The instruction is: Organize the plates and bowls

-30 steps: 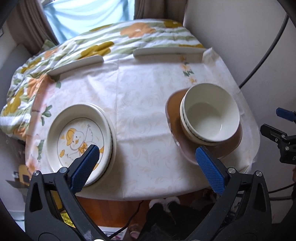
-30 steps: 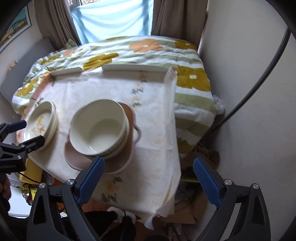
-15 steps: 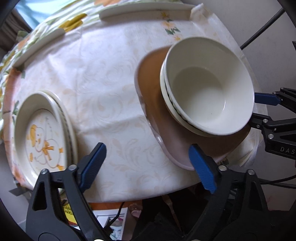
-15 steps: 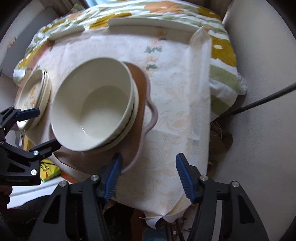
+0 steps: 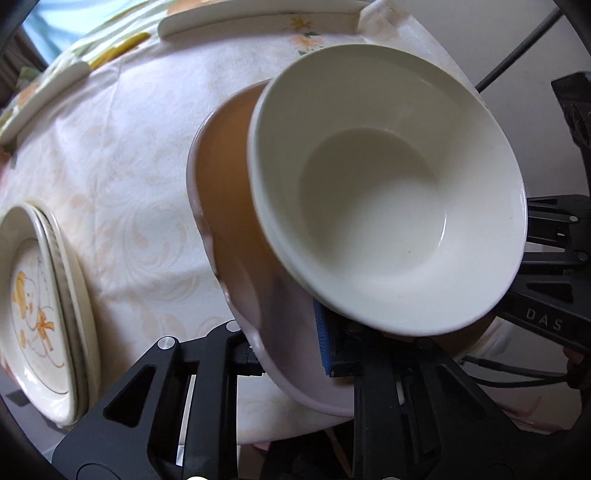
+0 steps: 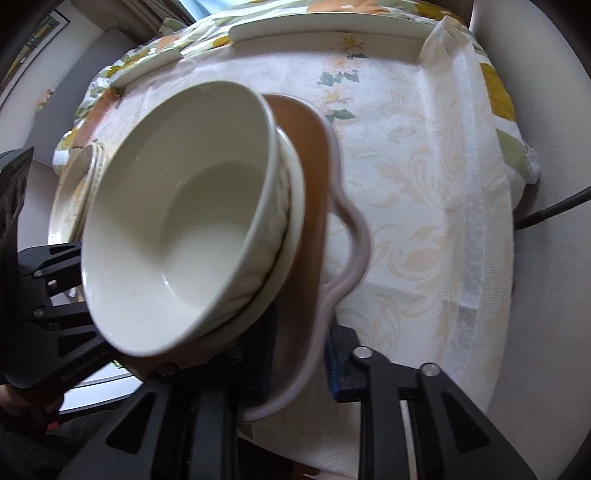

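A brown plate (image 5: 229,177) with a wavy pinkish rim (image 6: 354,236) sits near the table's front edge. Two nested white bowls (image 5: 388,192) stand on it. In the left wrist view my left gripper (image 5: 288,350) is closing onto the plate's near rim, a blue pad (image 5: 321,339) pressed on the inside and the other finger under the rim. In the right wrist view my right gripper (image 6: 299,365) clamps the rim on the opposite side below the bowls (image 6: 184,221), its blue pad (image 6: 332,369) against the outer face. A stack of duck-pattern plates (image 5: 33,314) lies to the left.
A pale patterned cloth (image 6: 424,184) covers the small table, over a floral blanket behind. Two long white dishes (image 5: 258,14) lie along the far edge. A dark cable (image 6: 546,214) runs along the wall on the right. The table's front edge is right under both grippers.
Both grippers came down toward the brown plate and their jaws went from wide open to closed on its rim, one on each side. The bowls now fill both views.
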Tool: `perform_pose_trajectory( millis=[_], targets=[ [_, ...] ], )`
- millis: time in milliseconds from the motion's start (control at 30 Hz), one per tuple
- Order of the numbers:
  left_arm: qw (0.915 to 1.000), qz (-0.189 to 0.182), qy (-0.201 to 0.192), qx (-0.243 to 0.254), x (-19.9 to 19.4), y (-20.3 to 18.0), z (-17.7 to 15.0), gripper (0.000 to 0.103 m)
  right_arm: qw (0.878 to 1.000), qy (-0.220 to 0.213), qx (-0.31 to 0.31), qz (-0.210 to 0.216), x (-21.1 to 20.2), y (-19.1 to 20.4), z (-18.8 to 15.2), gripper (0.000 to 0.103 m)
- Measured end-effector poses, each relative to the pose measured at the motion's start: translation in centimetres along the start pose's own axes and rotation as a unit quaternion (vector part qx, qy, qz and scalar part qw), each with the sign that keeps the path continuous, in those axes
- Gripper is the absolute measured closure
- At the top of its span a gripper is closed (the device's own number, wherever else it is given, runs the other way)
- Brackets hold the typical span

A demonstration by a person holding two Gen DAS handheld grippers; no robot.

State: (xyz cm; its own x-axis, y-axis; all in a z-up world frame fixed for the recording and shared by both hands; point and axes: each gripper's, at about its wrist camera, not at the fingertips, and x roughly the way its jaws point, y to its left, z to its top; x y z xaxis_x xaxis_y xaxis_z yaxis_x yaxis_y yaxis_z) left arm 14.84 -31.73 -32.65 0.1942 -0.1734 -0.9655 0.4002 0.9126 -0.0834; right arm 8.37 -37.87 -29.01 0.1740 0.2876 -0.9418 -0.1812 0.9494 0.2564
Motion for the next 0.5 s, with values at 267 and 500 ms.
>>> perform_pose_trajectory(
  millis=[267, 500],
  targets=[
    [0.9997, 0.008, -0.021, -0.004, -0.3, -0.3, -0.4, 0.086, 0.999, -0.038, -0.018, -0.014, -0.6, 0.7, -1.0, 0.087],
    [0.9988, 0.022, -0.043, -0.009, -1.6, -0.6, -1.9, 0.086, 0.998, -0.059, -0.034, -0.017, -1.1, 1.0, -0.8, 0.087]
  ],
)
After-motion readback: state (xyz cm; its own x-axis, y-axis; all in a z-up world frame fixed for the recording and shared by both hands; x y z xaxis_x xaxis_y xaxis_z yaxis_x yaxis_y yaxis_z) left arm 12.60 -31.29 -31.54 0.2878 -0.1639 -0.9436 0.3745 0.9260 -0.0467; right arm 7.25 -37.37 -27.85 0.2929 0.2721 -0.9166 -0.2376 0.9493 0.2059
